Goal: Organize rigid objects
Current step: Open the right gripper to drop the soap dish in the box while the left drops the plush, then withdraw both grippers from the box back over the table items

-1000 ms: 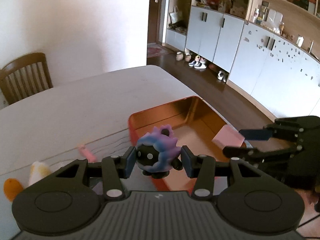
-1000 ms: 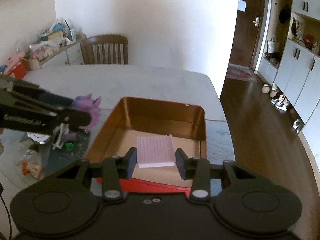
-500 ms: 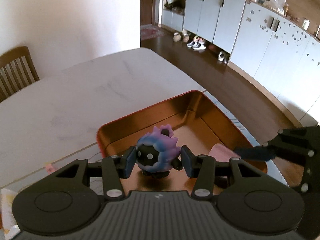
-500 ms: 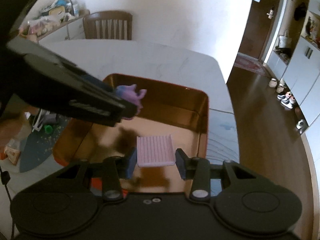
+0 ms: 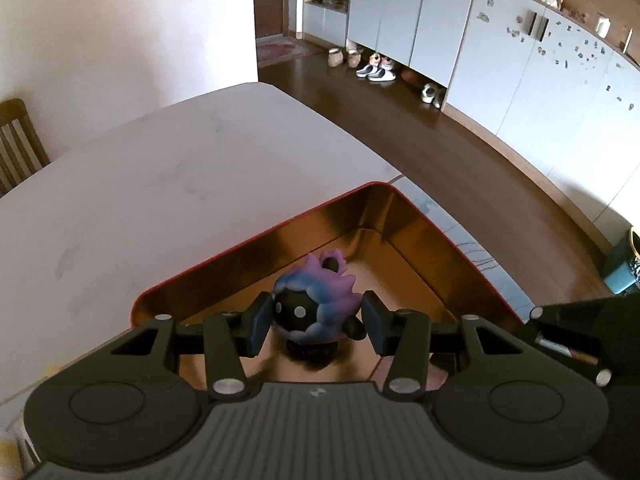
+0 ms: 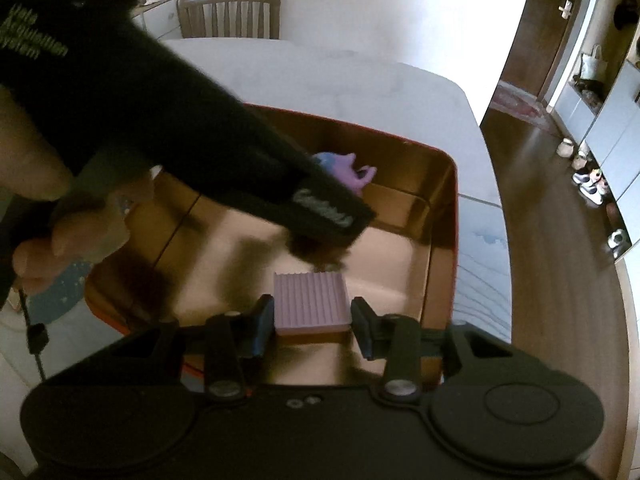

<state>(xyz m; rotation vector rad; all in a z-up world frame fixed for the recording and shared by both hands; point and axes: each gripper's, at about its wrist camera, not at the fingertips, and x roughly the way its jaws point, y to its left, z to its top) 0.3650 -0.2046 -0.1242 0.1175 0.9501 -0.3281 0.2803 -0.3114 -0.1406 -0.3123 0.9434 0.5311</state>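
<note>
1. Pinching a purple-blue spiky toy figure (image 5: 314,306) between partly spread pads, the left gripper (image 5: 316,326) hangs over the red tin tray (image 5: 256,242), near its far corner.
2. Gripping a ribbed pink block (image 6: 310,302) by its sides, the right gripper (image 6: 312,326) sits over the tray's near part.
3. Both things are above the tray's copper floor, well apart.

Purple-blue figure (image 5: 314,304) with black, white-dotted face; ribbed lilac block (image 6: 310,303); copper-gold tin (image 5: 404,236) with red rim.
</note>
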